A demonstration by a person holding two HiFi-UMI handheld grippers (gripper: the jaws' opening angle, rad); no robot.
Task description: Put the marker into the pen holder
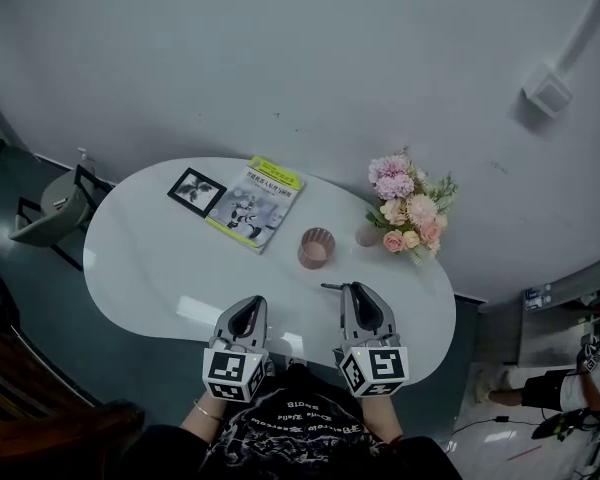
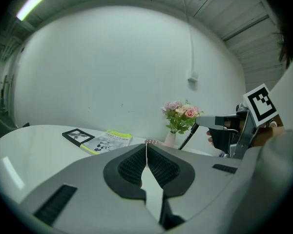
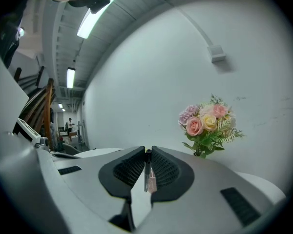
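Jaws: left pressed together on nothing, right pinching the marker

**Head view.** Your left gripper (image 1: pixel 248 310) and right gripper (image 1: pixel 356 290) hover side by side over the near edge of the white table (image 1: pixel 140 268). Item carried: the marker (image 1: pixel 331 287), dark and thin, jutting leftward from the right gripper's tip. Destination: the pen holder (image 1: pixel 317 248), a pink cup standing upright beyond both tips, apart from the marker and nearer your right gripper. Step in hand, as judged: carrying the marker toward the pen holder, with insertion not yet done.

**Left gripper view.** Pads meet along one closed seam with nothing between them. To the right, the marker hangs aslant below the right gripper's tip. The holder's rim peeps just above your closed jaws.

**Right gripper view.** Pads clamp the marker, which crosses them upright with one end poking above. The pen holder is not visible here. Next move calls for bringing the marker's lower end over the cup's mouth, tilting it steeper, lowering it, then releasing.
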